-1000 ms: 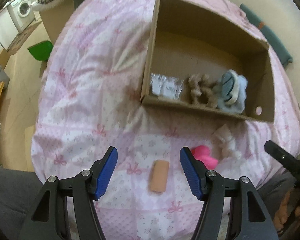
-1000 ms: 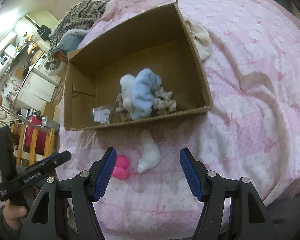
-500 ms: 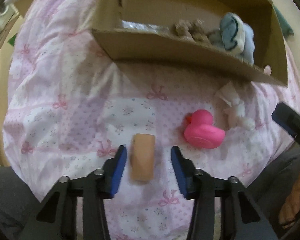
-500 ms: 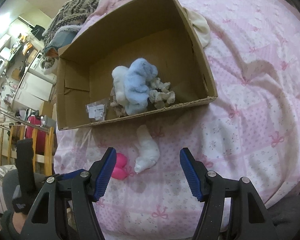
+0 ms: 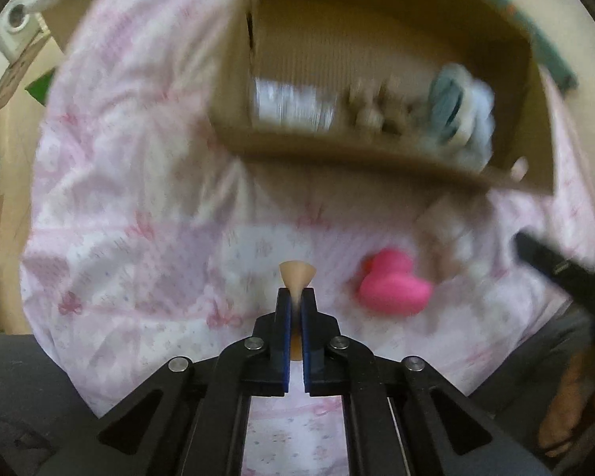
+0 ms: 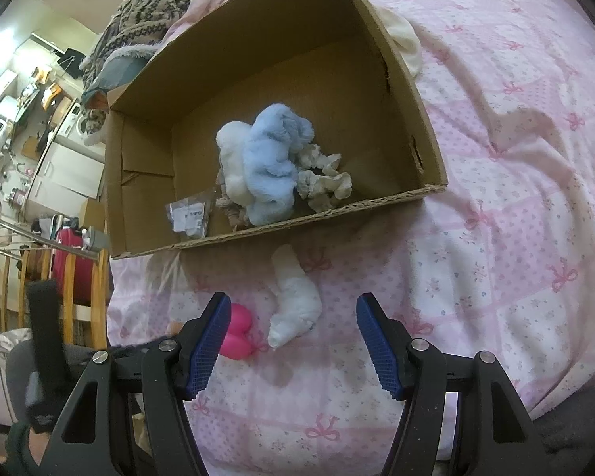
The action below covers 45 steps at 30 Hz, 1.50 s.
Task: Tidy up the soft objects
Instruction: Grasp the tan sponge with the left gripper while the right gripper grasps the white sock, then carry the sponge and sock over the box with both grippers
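I am clamping my left gripper (image 5: 296, 301) hard on the tan sponge (image 5: 296, 273), squashing it so only its flared tip is poking past the pads, just above the pink quilt (image 5: 139, 198) in front of the box (image 6: 416, 127). My right gripper (image 6: 293, 333) is hanging wide open and empty over the white sock (image 6: 295, 301), with the pink duck (image 6: 238, 337) just beside it. I am judging the sponge could spring out of such a narrow pinch if I swing it fast, or catch on the box's near wall and drop short.
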{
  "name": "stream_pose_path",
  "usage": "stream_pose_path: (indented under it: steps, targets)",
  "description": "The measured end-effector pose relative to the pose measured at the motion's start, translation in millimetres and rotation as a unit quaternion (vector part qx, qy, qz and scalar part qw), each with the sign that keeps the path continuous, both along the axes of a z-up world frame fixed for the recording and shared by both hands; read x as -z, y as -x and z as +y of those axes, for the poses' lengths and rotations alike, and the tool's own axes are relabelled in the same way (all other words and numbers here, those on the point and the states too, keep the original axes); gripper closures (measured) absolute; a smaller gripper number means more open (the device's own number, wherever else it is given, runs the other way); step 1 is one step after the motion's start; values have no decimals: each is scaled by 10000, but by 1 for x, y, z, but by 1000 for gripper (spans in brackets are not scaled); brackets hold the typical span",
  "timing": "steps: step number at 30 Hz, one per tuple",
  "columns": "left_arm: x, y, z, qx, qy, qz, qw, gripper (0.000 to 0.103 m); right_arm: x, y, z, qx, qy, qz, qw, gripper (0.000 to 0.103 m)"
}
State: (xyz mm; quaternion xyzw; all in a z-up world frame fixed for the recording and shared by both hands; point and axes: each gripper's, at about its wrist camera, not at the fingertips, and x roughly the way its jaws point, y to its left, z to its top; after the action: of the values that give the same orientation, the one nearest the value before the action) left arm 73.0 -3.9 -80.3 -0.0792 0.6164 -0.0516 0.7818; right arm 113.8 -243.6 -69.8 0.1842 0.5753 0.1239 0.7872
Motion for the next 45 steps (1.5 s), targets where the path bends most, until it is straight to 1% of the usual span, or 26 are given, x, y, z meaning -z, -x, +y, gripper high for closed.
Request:
stream_pose_path:
  steps: [2,5,9,11,15,19,21,22,24,25,26,27,31,37,39,45]
  targets:
    - [-15,1,3,-68,33,-268,9996,99,3,0,1,-15,91,56,9999,34]
    - [-27,3,7,-168,-61,-528,9984,99,9,0,7,-113,312,166,9993,34]
    - [-30,-2,7,-159,-60,-508,9986,99,17,-3,19,-277,440,244,9983,34]
    - [-27,0,8,-158,-29,-457,9988,99,20,-5,28,-433,472,265,9976,34]
    - [-27,2,4,-150,-127,-468,9987,99,30,-10,45,-692,722,302,9945,34]
    - [-22,-1,1,-107,-137,-469,9987,99,41,-16,50,-691,837,378,9934,34]
    - [-21,-1,1,-93,-109,-437,9989,99,46,-20,50,-673,770,438,9938,38]
    - [-20,-1,1,-103,-86,-422,9990,99,48,-21,51,-689,759,480,9936,43]
    - [-19,-1,1,-102,-84,-414,9991,99,52,-21,53,-720,803,533,9927,46]
    - [-19,-1,1,-98,-93,-409,9991,99,52,-20,54,-753,828,533,9923,51]
    - [-18,-1,1,-97,-112,-407,9991,99,53,-19,56,-819,877,543,9913,67]
    - [-18,-1,1,-94,-139,-405,9990,99,55,-18,57,-865,914,565,9904,71]
    - [-14,-2,3,-141,-201,-385,9990,99,52,-14,56,-887,919,493,9906,73]
    - [-10,-4,9,-240,-354,-374,9984,99,46,-7,44,-710,759,481,9934,73]
    - [-9,-5,11,-288,-345,-360,9983,99,45,-3,43,-693,760,488,9935,73]
    - [-13,-1,14,-320,-453,-467,9974,99,37,5,36,-674,801,435,9936,73]
